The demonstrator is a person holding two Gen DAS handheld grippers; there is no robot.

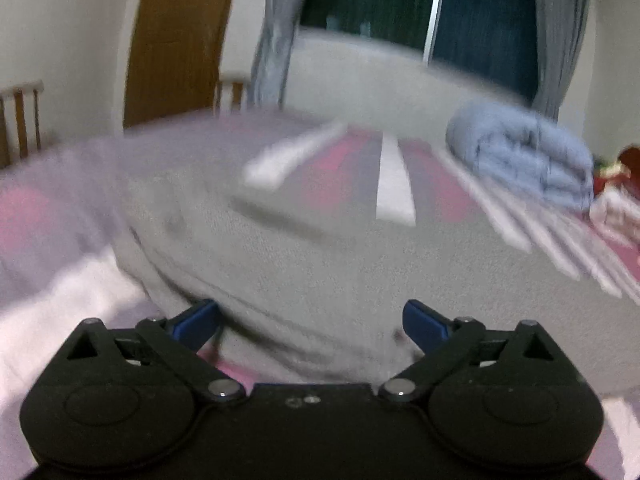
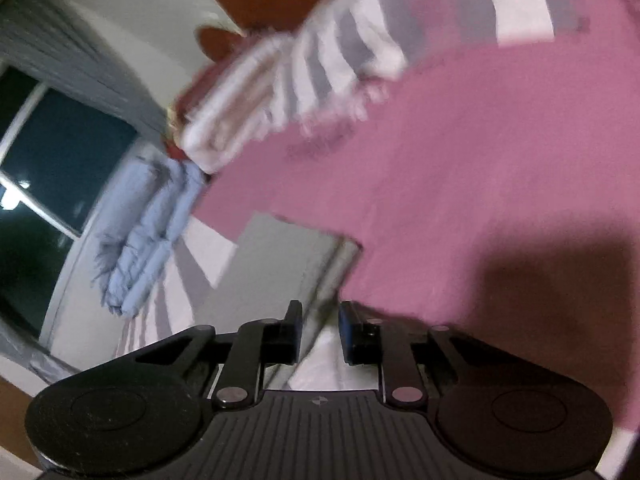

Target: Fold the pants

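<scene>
The pants [image 1: 320, 248] are soft grey knit fabric, lying on the bed [image 1: 52, 280] just ahead of the left hand-held gripper [image 1: 311, 322]; both views are motion-blurred. That gripper's blue-tipped fingers [image 1: 198, 318] stand wide apart over the near edge of the cloth, holding nothing. In the right wrist view, the right hand-held gripper [image 2: 320, 330] has its fingers drawn narrow around a pale fold of the pants [image 2: 280, 264]; whether the pads actually touch it I cannot tell. The bed cover [image 2: 460, 180] is pink with white and grey stripes. At the far right lies a rolled, puffy light-blue blanket [image 1: 524, 152], with folded striped towels [image 2: 248, 92] beside it. Grey curtains [image 1: 560, 28] hang beside a dark window [image 1: 480, 20].
</scene>
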